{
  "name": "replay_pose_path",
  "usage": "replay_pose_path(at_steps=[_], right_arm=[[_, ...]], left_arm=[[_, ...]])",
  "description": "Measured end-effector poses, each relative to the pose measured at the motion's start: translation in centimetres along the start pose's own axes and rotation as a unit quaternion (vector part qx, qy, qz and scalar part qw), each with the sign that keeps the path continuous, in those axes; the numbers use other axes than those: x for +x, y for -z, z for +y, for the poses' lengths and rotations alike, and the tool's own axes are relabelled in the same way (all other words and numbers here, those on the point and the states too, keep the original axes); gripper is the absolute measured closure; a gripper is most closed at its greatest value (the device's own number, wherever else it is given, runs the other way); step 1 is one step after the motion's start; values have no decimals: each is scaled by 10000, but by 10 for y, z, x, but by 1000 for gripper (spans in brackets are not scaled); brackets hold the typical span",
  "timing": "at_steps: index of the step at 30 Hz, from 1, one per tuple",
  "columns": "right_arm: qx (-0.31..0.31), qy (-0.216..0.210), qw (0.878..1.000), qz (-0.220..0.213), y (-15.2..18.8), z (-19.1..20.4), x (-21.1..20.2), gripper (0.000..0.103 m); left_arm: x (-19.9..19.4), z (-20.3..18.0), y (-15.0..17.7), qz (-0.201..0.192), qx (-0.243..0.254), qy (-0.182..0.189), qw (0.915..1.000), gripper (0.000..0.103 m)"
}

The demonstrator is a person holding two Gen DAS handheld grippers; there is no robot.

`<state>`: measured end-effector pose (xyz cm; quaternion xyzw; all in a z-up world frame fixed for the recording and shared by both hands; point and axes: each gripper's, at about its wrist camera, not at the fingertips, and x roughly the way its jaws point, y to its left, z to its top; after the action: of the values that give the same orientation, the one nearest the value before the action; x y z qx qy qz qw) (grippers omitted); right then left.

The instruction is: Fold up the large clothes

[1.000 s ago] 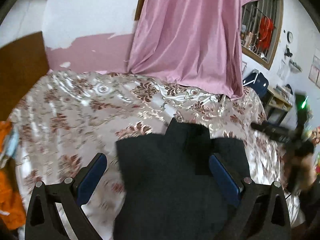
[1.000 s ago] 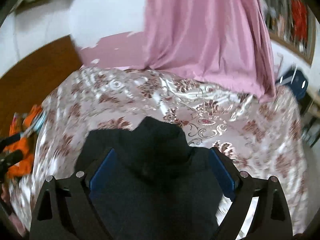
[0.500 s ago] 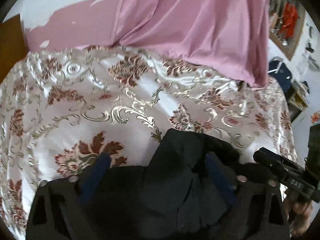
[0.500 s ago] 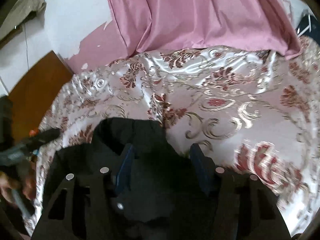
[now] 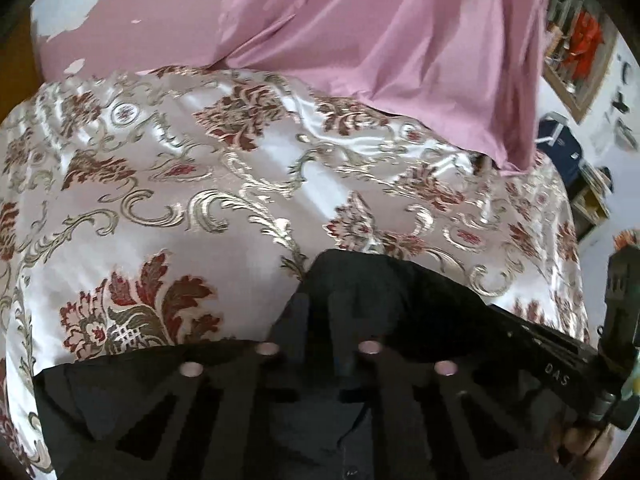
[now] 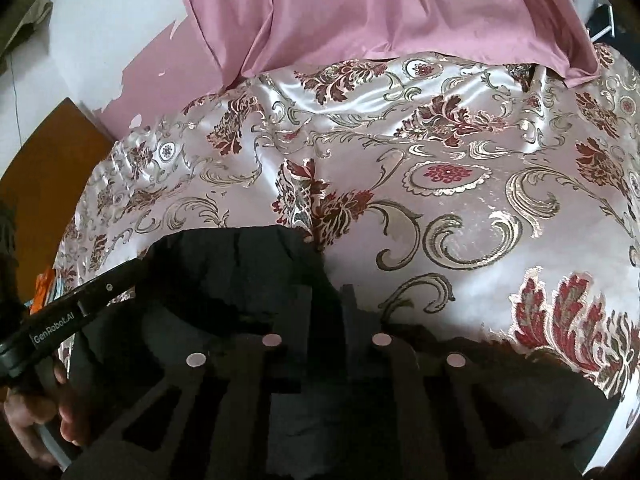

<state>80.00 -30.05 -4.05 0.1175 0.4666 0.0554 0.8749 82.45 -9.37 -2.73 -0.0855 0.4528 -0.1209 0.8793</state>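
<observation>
A black garment lies on a white satin bedspread with red and gold flowers. In the left wrist view my left gripper is closed down onto the garment's far edge, its fingers close together with dark cloth between them. In the right wrist view my right gripper is likewise shut on the black garment, fingers nearly together. Each gripper shows in the other's view: the right one at the right edge, the left one at the left edge.
A pink curtain hangs over the far side of the bed. A brown wooden board stands at the left. Orange cloth lies at the bed's left edge. A window and shelves are at the right.
Both grippers went from wide open above the garment to lowered and shut on its far edge. The cameras have tipped down toward the bedspread.
</observation>
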Motion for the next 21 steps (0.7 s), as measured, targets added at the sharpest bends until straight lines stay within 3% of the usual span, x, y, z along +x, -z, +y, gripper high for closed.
replay_pose_path(at_steps=[5,11,17,21], right_arm=[[-284,-73,9990,-343,14,0,-26,97],[-658,-174,9939,-863,42,-5,-76,98],[-808,-387,9882,-1243,75,-13,-116,99],[-805,-328,9886,-1227,98,-27,-118,99]], left_arm=[[-25,-3,19,-453,277,132,9985,98],[-68,22,49,-886,147,341,9954,99],[-93,47,86,-854,86,288,9959,100],[-95,56,107,-715,153,275,9969,101]])
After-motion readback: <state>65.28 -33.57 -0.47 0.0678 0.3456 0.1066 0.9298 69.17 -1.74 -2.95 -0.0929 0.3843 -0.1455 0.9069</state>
